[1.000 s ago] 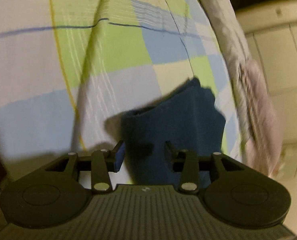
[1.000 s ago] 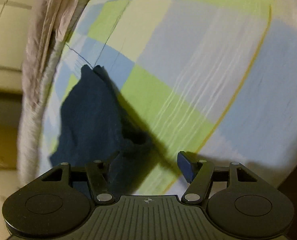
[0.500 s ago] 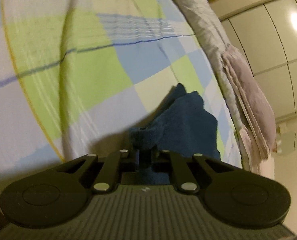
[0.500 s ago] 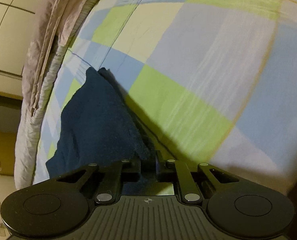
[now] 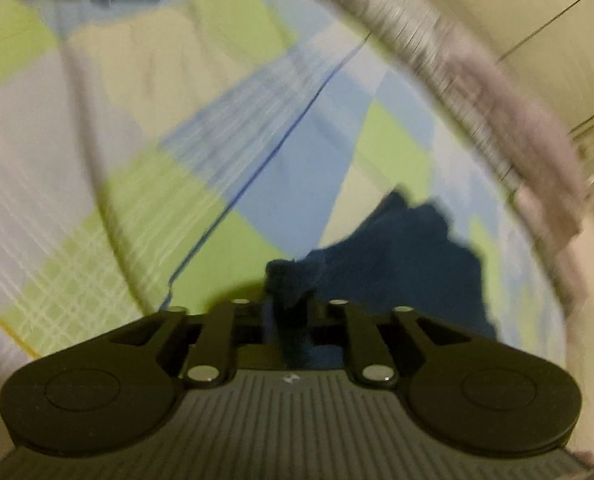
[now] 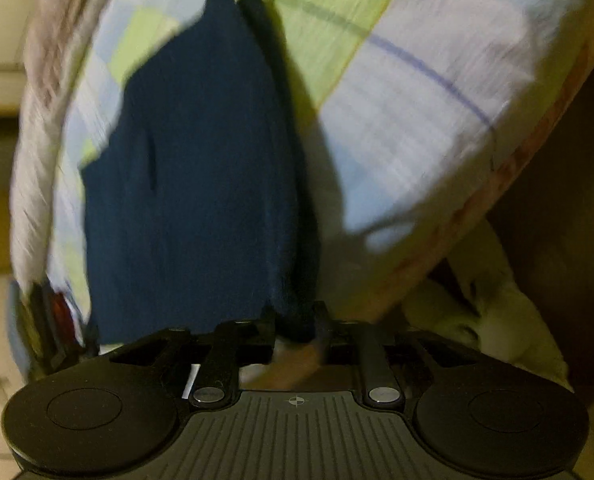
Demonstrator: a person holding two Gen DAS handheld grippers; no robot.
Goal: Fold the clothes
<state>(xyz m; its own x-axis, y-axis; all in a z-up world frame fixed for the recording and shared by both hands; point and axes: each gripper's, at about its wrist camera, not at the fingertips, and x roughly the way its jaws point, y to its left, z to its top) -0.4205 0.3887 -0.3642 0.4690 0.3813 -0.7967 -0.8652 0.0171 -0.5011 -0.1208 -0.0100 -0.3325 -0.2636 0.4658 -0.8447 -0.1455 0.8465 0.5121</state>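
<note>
A dark navy garment (image 5: 409, 268) lies on a bed with a checked green, blue and white sheet (image 5: 177, 140). My left gripper (image 5: 289, 312) is shut on a bunched corner of the garment, the rest trailing away to the right. In the right wrist view the garment (image 6: 193, 168) stretches long and flat from the jaws toward the far edge of the bed. My right gripper (image 6: 295, 324) is shut on its near edge. Both views are motion-blurred.
A crumpled grey-pink blanket (image 5: 509, 120) runs along the bed's far edge, also seen in the right wrist view (image 6: 41, 120). Pale cupboard doors (image 5: 557, 20) stand beyond it. A yellowish-white cloth (image 6: 481, 300) lies off the bed's corner, near my right gripper.
Both grippers went from open to shut on the navy garment. Since then they have lifted and pulled it, stretching it out; the right gripper has drawn back to the bed's corner.
</note>
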